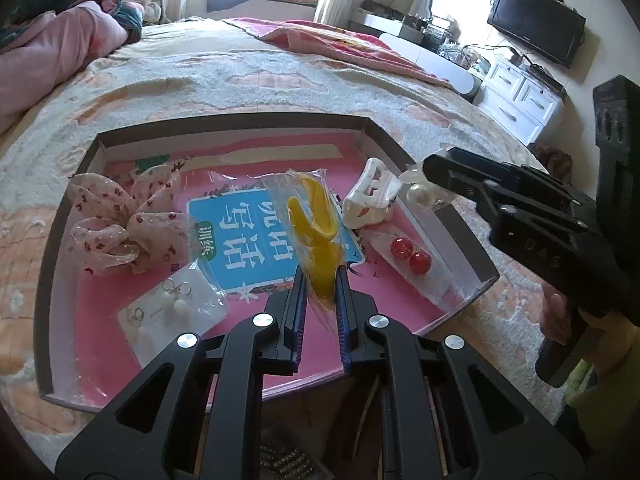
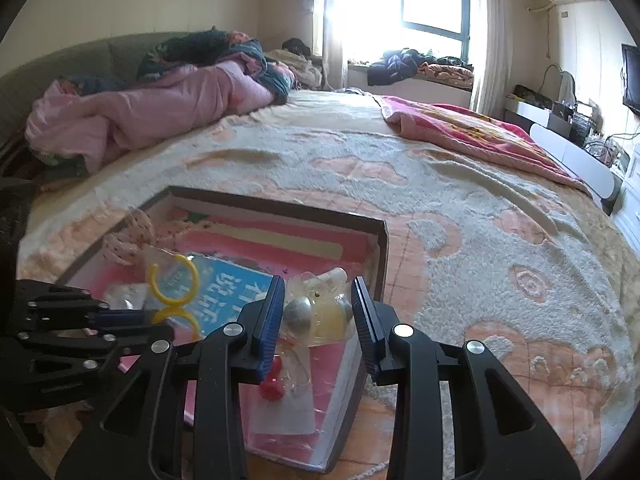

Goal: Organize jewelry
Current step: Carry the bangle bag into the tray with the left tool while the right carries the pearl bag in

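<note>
A shallow cardboard box (image 1: 236, 124) with a pink floor lies on the bed. My left gripper (image 1: 320, 280) is shut on a clear bag holding a yellow hair clip (image 1: 316, 232) above the box; the clip also shows in the right wrist view (image 2: 173, 280). My right gripper (image 2: 318, 300) holds a clear bag of pearl-like beads (image 2: 316, 314) between its fingers, over the box's right edge (image 2: 382, 248); the bag also shows in the left wrist view (image 1: 424, 192). In the box lie a floral scrunchie (image 1: 120, 224), a card of pearl earrings (image 1: 172, 312), a white claw clip (image 1: 370, 196) and red bead earrings (image 1: 410, 254).
A blue printed card (image 1: 244, 240) lies on the box floor. The box rests on a fluffy patterned bedspread (image 2: 480, 240). Pink bedding (image 2: 140, 112) is piled at the head of the bed. White drawers (image 1: 520, 96) and a TV (image 1: 536, 24) stand at the right.
</note>
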The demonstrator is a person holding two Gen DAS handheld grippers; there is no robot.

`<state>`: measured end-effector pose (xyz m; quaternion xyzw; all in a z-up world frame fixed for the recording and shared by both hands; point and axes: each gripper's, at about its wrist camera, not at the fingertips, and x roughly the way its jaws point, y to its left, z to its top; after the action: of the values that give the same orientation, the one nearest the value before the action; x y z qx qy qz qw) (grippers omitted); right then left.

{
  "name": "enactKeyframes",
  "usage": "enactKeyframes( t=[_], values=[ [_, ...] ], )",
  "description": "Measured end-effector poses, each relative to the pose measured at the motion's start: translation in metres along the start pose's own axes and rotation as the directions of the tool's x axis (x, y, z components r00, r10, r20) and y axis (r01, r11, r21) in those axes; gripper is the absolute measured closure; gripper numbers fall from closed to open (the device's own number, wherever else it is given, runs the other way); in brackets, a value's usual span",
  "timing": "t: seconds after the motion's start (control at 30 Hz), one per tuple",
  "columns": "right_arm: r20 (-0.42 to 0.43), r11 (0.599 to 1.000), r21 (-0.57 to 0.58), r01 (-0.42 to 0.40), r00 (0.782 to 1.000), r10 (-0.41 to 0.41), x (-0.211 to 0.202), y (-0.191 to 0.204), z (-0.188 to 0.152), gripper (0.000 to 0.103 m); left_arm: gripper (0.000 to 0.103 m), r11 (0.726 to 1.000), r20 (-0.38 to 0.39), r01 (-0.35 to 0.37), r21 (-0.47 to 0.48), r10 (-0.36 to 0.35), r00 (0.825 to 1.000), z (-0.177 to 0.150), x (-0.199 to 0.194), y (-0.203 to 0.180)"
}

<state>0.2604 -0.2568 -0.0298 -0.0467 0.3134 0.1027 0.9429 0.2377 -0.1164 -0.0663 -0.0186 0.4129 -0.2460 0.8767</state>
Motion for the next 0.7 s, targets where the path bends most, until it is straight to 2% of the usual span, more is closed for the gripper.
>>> enactKeyframes(
  t=[0.17,0.5,0.63,0.7],
  values=[
    [-0.011,0.999,-0.013,0.032,0.999,-0.032,0.007,0.000,-0.004,0.070,0.095,1.000,-0.001,0.000,0.001,0.000,1.000,-0.001,0.001,-0.001],
    [-0.020,0.998,0.055,0.018,1.000,-0.017,0.009,-0.011,-0.007,0.070,0.095,1.000,-0.003,-0.002,-0.003,0.002,1.000,-0.003,0.001,0.000],
    [-0.001,0.997,0.080,0.005,1.000,-0.005,0.003,-0.014,-0.008,0.058,0.095,1.000,-0.003,-0.004,-0.003,0.004,1.000,-0.003,0.002,0.000],
    [0.002,0.996,0.085,0.005,1.000,-0.005,0.000,-0.014,-0.009,0.056,0.095,1.000,-0.003,-0.005,-0.003,0.005,1.000,-0.003,0.002,0.000]
  ],
)
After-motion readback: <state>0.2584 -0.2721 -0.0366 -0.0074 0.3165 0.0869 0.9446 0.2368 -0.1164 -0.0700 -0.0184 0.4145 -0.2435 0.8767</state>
